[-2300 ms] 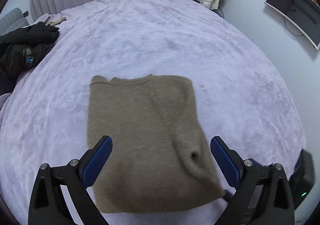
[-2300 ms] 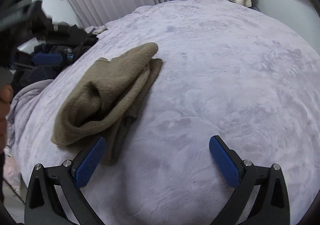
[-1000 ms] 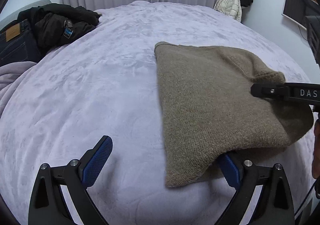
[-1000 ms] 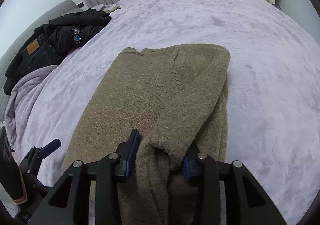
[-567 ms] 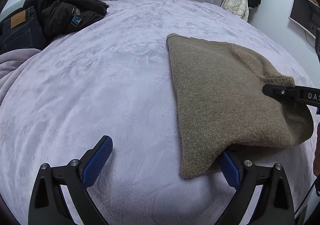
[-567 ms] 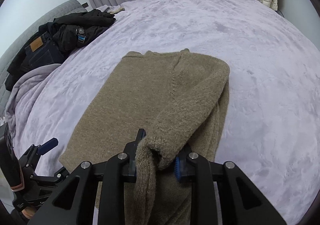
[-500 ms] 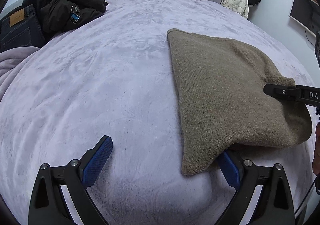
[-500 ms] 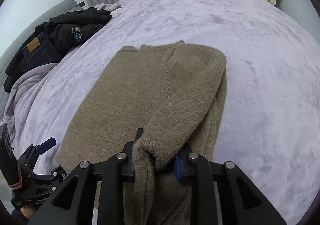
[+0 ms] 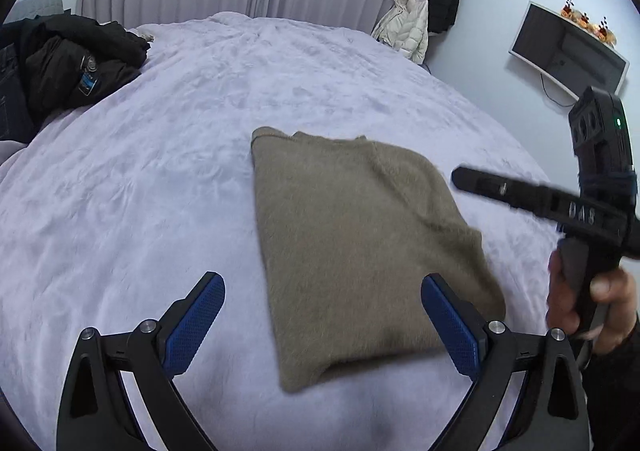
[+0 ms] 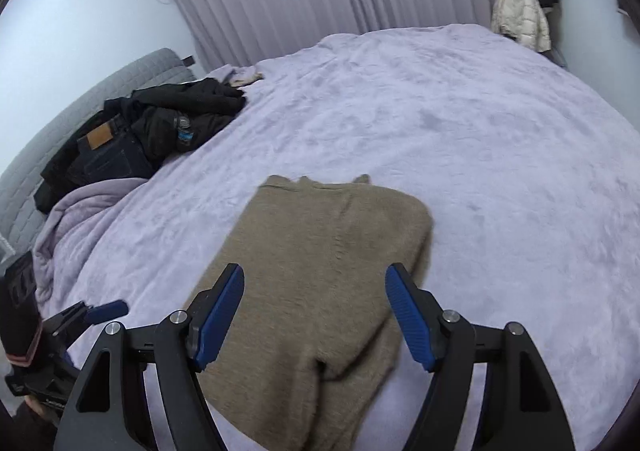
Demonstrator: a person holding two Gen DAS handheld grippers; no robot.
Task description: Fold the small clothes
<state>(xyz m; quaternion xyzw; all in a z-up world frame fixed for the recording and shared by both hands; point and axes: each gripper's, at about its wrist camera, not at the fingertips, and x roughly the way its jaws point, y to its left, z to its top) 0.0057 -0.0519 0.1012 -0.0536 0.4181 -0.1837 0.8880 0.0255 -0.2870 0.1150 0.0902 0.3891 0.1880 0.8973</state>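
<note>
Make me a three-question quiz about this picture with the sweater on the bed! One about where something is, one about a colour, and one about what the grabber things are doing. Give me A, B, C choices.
1. Where is the pile of dark clothes?
A. On top of the sweater
B. At the bed's far left edge, apart from the sweater
C. Hanging on the wall

2. What colour is the sweater?
A. Tan-brown
B. Bright red
C. White

3. What is the right gripper doing?
A. Pinching the sleeve
B. Open, holding nothing
C. Holding the dark clothes

Answers:
1. B: the pile sits near the grey headboard, with bare purple blanket between it and the sweater.
2. A: it looks tan-brown in both views.
3. B: its blue pads stand wide apart above the sweater; the left gripper is open too.
</note>
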